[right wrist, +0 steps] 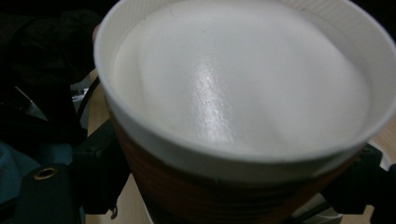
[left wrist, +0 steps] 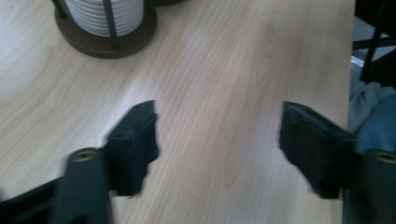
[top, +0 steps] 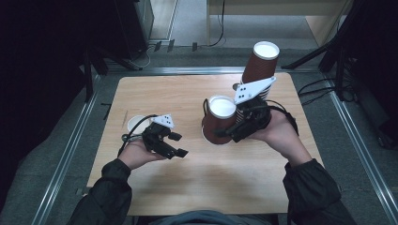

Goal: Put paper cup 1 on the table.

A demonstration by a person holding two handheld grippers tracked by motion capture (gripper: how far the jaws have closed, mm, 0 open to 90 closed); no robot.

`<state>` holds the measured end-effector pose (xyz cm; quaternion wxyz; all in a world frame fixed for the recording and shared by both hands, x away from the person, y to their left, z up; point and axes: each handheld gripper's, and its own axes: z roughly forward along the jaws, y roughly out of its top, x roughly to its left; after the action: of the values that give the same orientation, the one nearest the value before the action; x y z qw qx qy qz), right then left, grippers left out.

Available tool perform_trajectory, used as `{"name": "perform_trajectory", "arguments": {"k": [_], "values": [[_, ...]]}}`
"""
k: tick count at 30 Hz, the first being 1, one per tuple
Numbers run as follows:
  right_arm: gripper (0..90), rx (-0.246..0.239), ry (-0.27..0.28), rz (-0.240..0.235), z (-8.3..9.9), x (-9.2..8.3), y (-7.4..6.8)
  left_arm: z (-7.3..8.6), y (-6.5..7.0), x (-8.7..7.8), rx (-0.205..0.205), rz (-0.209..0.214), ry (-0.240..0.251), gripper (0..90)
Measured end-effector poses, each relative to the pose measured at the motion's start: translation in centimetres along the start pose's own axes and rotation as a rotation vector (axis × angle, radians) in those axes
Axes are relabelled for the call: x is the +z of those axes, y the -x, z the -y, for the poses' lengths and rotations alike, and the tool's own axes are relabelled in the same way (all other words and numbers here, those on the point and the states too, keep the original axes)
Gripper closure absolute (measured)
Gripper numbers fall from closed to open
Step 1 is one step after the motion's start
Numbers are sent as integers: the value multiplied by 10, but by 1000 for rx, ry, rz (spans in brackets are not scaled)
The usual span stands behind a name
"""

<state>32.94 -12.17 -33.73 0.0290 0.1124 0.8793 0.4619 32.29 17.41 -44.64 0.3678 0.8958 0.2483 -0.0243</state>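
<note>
The brown paper cup (top: 218,119) stands near table (top: 187,187) centre, its long axis roughly upright and its white base facing up (mouth down), clamped between the right gripper (top: 225,132) jaws. Bare wood lies open towards the near edge; the left gripper (top: 180,145), its jaws apart with nothing between them, hovers well to the left.

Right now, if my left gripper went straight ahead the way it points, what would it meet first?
Probably bare table: the left gripper has wood between its open jaws. The cup holder sits off to one side, though depth is unclear.
</note>
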Motion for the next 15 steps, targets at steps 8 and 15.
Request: {"name": "perform_trajectory", "arguments": {"k": [8, 15], "values": [[166, 43, 0, -24, 21, 17, 1, 2, -1, 3, -9, 6, 4, 422], [166, 59, -7, -27, 37, 27, -1, 5, 0, 3, 13, -24, 11, 466]]}}
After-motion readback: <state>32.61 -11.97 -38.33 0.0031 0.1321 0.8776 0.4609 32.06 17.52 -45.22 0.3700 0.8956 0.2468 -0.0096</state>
